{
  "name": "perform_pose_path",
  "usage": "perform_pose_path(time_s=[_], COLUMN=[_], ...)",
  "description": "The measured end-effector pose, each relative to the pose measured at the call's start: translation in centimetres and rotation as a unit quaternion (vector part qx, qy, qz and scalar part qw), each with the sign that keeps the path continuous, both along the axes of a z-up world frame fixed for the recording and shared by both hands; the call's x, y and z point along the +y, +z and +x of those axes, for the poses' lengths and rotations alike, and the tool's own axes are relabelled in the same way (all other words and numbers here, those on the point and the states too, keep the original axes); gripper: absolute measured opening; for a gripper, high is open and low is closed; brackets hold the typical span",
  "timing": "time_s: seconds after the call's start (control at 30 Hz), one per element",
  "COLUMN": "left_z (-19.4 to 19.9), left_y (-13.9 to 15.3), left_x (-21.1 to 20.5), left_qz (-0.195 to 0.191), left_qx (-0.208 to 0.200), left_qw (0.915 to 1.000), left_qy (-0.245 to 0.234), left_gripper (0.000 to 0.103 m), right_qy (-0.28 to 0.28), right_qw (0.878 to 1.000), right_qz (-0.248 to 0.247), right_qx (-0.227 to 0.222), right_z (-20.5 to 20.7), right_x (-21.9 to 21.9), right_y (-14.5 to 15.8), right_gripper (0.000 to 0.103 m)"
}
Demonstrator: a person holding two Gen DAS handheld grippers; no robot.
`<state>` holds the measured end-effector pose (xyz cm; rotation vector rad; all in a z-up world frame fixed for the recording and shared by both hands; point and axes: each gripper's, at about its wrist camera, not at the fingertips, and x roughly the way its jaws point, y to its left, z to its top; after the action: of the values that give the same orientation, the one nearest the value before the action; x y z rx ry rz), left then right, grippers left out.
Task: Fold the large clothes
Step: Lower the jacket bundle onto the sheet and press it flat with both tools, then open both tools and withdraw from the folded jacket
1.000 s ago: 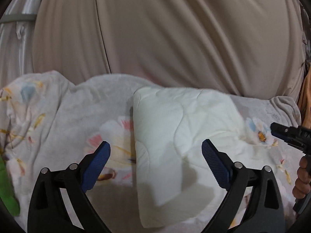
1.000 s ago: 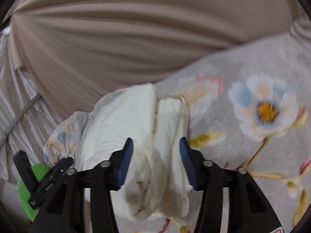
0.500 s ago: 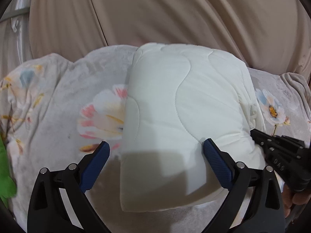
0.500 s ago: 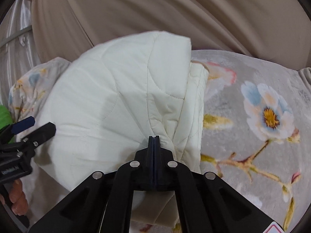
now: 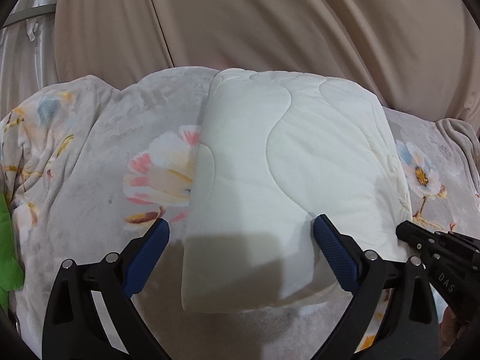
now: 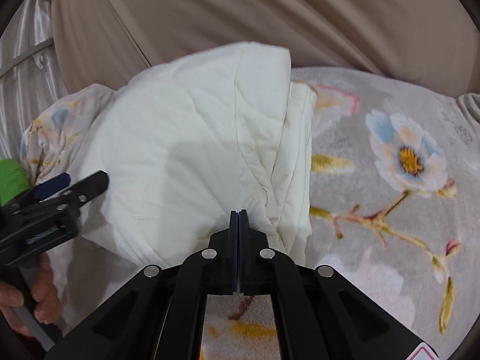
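A white quilted garment [image 5: 285, 165], folded into a thick pad, lies on a floral blanket [image 5: 90, 165]. My left gripper [image 5: 240, 240] is open, its blue pads [image 5: 153, 240] standing either side of the pad's near left corner without pressing it. In the right wrist view the garment [image 6: 195, 150] shows its stacked layers along the right side. My right gripper [image 6: 238, 213] is shut there, with the cloth puckering toward its tips. The right gripper [image 5: 402, 231] shows at the pad's right edge in the left wrist view, and the left gripper [image 6: 75, 181] at the far left of the right wrist view.
Beige curtain folds [image 5: 270, 15] hang close behind the blanket. Something bright green [image 5: 9, 255] lies at the left edge. A person's hand [image 6: 39, 300] grips the left tool's handle. Bare floral blanket [image 6: 390, 210] stretches to the right of the garment.
The right jaws closed on the garment's near right edge. Both grippers dropped closer to the cloth. The left jaws stayed open, and the folded pad now fills more of both views.
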<state>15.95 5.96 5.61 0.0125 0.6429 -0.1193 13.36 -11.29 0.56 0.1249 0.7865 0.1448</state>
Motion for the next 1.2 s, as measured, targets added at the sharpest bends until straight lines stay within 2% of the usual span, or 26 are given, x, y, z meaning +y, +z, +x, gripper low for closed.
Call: perform_pose_path(time_s=[0.17,0.3,0.4,0.5,0.63,0.77,0.8,0.9,1.13,1.2], left_z=[-2.0,-2.9,-3.7,-4.5,-5.1,-6.4,-6.8,-7.6,-9.4,-9.9], left_y=[-0.1,-1.2,-1.9,-2.7,-3.6,-4.2,-4.4,-5.1,-5.3,-5.4], left_x=[0.0,-0.1,0.3,1.0,1.3,1.5,1.6,1.4,-0.6,-1.0], left_qz=[0.009,0.007,0.010,0.004,0.003,0.001,-0.003,-0.014,0.024,0.028], left_qx=[-0.010,-0.002,0.004,0.009,0.025,0.024,0.025,0.027,-0.013,-0.021], left_qw=[0.9999,1.0000,0.9999,0.9998,0.9994,0.9992,0.9991,0.9989,0.9993,0.9991], left_qy=[0.001,0.000,0.003,0.014,0.023,0.031,0.032,0.036,0.027,0.022], left_gripper=[0.095,0.095,0.095,0.095,0.095,0.095,0.095,0.095,0.095,0.095], right_qy=[-0.001,-0.005,-0.006,-0.003,-0.009,-0.011,-0.008,-0.011,-0.046,-0.050], right_qw=[1.000,1.000,1.000,1.000,1.000,1.000,1.000,1.000,0.998,0.998], right_qz=[-0.005,-0.005,0.015,0.001,-0.006,-0.005,-0.011,-0.008,-0.030,-0.033], right_qx=[-0.028,0.004,-0.002,-0.028,0.011,-0.004,-0.015,-0.025,-0.013,-0.017], right_z=[-1.9,-0.9,-1.9,-3.2,-1.7,-3.7,-4.6,-6.8,-9.4,-9.9], right_x=[0.5,0.6,0.3,0.5,0.3,0.7,0.9,1.0,1.5,1.6], right_y=[2.1,-0.7,0.6,2.2,-0.5,0.8,1.5,1.6,-2.5,-3.2], right_gripper=[0.000,0.000,0.000,0.000,0.000,0.000,0.005,0.010,0.025,0.033])
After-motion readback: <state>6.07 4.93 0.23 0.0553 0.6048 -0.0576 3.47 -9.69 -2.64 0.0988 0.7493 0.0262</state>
